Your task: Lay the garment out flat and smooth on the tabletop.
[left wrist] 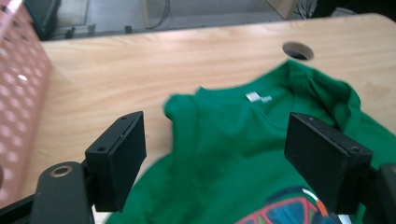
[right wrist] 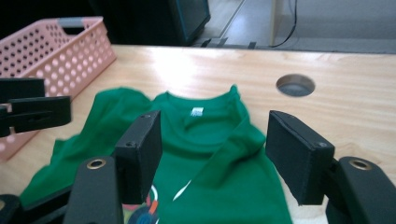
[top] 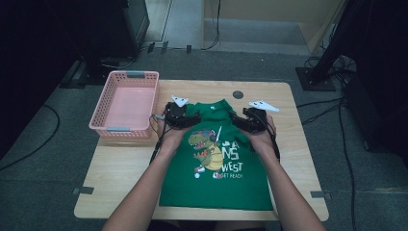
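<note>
A green T-shirt (top: pixel 216 178) with a dinosaur print lies flat on the wooden table (top: pixel 120 168), collar (top: pixel 214 107) toward the far edge. Both sleeves look folded inward over the chest. My left gripper (top: pixel 185 118) hovers over the shirt's left shoulder, jaws open with nothing pressed between them; in the left gripper view (left wrist: pixel 215 140) the green T-shirt (left wrist: pixel 224 158) lies below the jaws. My right gripper (top: pixel 240 120) hovers over the right shoulder, also open; in the right gripper view (right wrist: pixel 215 140) the folded green cloth (right wrist: pixel 224 163) lies under the gap between the jaws.
An empty pink perforated basket (top: pixel 127 103) stands at the table's far left, close to the left gripper. A round cable hole (top: pixel 237 94) sits in the tabletop beyond the collar. Bare wood lies to the right of the shirt. Cables and dark stands surround the table on the floor.
</note>
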The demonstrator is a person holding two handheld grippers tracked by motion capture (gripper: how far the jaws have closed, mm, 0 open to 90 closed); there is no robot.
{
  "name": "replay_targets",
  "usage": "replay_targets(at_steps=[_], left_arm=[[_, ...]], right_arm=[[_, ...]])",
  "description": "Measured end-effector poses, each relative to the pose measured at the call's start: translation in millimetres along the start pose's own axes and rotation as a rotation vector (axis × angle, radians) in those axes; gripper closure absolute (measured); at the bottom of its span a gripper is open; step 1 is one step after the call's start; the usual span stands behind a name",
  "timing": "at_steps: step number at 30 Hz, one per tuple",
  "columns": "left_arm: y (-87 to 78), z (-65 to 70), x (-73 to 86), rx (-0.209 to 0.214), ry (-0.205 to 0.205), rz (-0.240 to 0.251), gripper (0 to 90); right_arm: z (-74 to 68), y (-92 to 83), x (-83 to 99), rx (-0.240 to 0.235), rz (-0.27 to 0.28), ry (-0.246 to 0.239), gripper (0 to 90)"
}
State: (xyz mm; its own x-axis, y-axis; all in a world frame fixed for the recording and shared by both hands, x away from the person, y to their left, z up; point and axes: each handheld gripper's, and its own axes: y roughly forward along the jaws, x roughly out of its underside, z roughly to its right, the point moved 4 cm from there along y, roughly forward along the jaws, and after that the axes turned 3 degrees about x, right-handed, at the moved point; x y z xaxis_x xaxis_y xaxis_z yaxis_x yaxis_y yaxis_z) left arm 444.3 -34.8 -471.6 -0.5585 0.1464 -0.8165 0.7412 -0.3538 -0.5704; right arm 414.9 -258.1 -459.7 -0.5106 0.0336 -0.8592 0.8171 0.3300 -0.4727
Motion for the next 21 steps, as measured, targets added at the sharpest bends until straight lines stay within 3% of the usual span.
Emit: replay_targets(at_steps=[5, 10, 21], left_arm=[[11.0, 10.9, 13.8, 0.017, 0.021, -0.049, 21.4], [22.9, 15.4, 28.3, 0.026, 0.004, -0.098, 21.4], [41.5, 6.9, 58.1, -0.013, 0.014, -0.185, 21.3]], right_arm=[[-5.1, 8.5, 17.0, -0.012, -0.062, -0.041, 37.9], [-14.4, 18.4, 34.2, -0.010, -0.122, -0.109, 39.8], [-15.0, 40.9, 64.9, 0.064, -0.213, -0.131, 45.6]])
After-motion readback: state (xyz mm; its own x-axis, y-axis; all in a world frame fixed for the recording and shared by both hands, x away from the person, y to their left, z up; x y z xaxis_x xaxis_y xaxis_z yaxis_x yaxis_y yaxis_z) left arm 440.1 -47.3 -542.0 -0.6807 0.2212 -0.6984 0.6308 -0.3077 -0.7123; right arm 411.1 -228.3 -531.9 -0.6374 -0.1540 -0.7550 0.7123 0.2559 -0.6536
